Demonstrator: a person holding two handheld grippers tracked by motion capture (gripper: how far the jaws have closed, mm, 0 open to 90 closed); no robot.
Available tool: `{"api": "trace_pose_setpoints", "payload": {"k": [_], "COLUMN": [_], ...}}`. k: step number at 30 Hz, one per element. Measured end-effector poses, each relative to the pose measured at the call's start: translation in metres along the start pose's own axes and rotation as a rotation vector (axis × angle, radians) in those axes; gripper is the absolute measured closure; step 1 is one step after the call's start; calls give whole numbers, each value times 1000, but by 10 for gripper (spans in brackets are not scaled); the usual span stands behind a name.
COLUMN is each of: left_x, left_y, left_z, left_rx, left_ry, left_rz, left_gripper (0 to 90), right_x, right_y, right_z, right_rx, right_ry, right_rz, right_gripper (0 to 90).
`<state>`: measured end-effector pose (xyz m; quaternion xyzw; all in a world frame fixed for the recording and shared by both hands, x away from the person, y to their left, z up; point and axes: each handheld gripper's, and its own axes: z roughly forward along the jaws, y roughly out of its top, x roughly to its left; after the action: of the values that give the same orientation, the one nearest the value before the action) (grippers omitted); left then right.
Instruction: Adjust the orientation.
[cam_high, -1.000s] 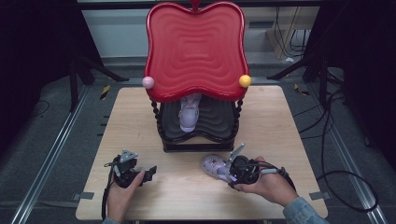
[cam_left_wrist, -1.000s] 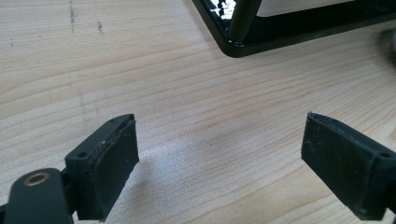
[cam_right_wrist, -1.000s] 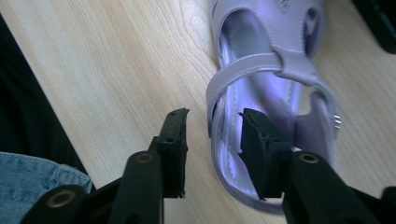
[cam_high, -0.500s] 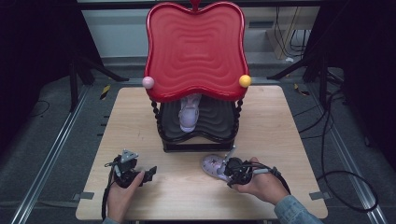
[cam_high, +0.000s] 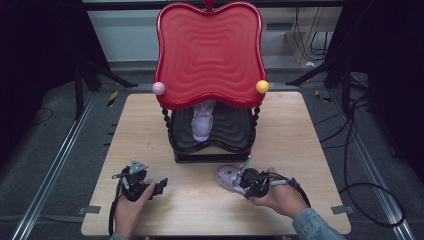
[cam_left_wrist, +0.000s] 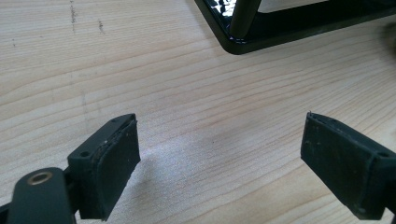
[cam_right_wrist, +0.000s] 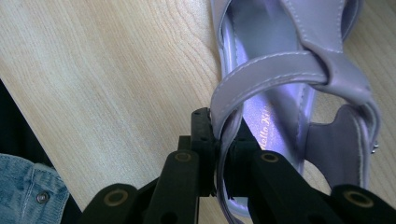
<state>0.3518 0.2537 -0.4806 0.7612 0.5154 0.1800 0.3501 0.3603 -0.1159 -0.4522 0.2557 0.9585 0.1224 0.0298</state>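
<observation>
- A two-tier shoe rack (cam_high: 210, 145) stands toward the far middle of the wooden bench (cam_high: 310, 145); it has a glossy red wavy top (cam_high: 210, 50), a dark lower shelf and twisted black posts.
- A pink ball (cam_high: 158, 88) sits at the front-left corner of the red top and a yellow ball (cam_high: 262, 86) at its front-right corner.
- On the rack's lower shelf, under the red top, a pale lilac shoe (cam_high: 202, 122) rests roughly in the middle, partly hidden by the top's front edge.
- Just in front of the rack's base, toward its right side, a second lilac sandal (cam_high: 227, 176) lies on the bench (the straps cross over a shiny purple insole, plain to see in the right gripper view (cam_right_wrist: 285, 93)).
- The right gripper (cam_high: 245, 179) sits in front of the rack at that sandal, held by the person's right hand (cam_high: 280, 197); its fingers (cam_right_wrist: 203, 140) are closed tight on one of the sandal's straps, the strap pinched between them.
- A denim sleeve (cam_high: 315, 227) shows at the right wrist, near the bench's front edge.
- The left gripper (cam_high: 159, 186) is in front of the rack and off to its left, low over bare wood and held by the left hand (cam_high: 131, 207).
- Its fingers (cam_left_wrist: 109, 163) are spread wide apart with nothing between them (just wood grain), and the rack's black base corner (cam_left_wrist: 243, 42) shows ahead of them.
</observation>
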Motion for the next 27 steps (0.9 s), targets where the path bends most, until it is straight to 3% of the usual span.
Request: {"api": "trace_pose_setpoints", "payload": {"k": [5,10,16,21,27], "left_x": [1,1,0,0,0], "left_y": [0,0,0,0,0], "left_z": [0,0,0,0,0], "left_rx": [2,0,3,2,4], "left_ry": [1,2,4,4,5], "left_rz": [1,0,2,1,3], "left_gripper": [112,113,113,113,114], "right_x": [-2,-6,-1,5,9], "right_y": [-2,-4,0,5,10], "right_z": [-5,-22,-45,-68,-94], "right_rx": [-48,-153,-267,-370,-451], "right_ry": [10,67,101,103,77], "right_rz": [12,65,74,71,73], "right_gripper": [865,866,866,866,866]}}
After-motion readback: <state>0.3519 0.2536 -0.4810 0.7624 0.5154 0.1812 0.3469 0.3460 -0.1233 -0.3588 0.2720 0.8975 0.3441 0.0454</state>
